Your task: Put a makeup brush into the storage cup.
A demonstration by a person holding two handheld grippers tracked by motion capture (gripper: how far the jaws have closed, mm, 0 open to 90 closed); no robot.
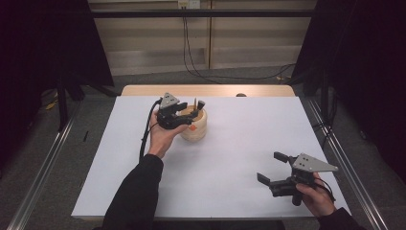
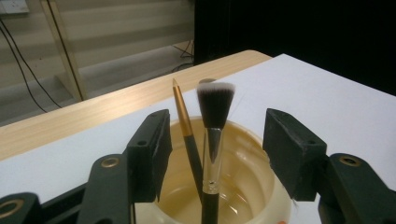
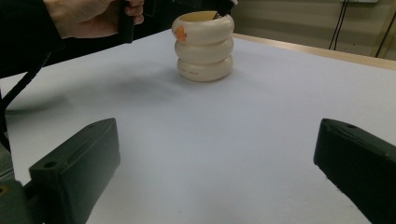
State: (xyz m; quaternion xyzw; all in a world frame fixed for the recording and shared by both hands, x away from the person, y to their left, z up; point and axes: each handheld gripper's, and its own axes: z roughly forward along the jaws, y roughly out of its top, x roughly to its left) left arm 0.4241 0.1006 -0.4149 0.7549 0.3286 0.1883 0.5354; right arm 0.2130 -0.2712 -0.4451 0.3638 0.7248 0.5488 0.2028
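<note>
A cream cup made of three stacked rings stands on the white table, left of its middle. Two brushes stand inside it: a makeup brush with a dark, white-tipped head and a thin brush with a gold ferrule. My left gripper hovers over the cup's rim. In the left gripper view its jaws stand apart on either side of both brushes, touching neither. My right gripper rests near the front right corner, wide open with nothing between its jaws, pointing toward the cup.
A white sheet covers the table, and a strip of bare wood shows along the far edge with a small dark object on it. Metal rails run along both sides. Cables hang on the back wall.
</note>
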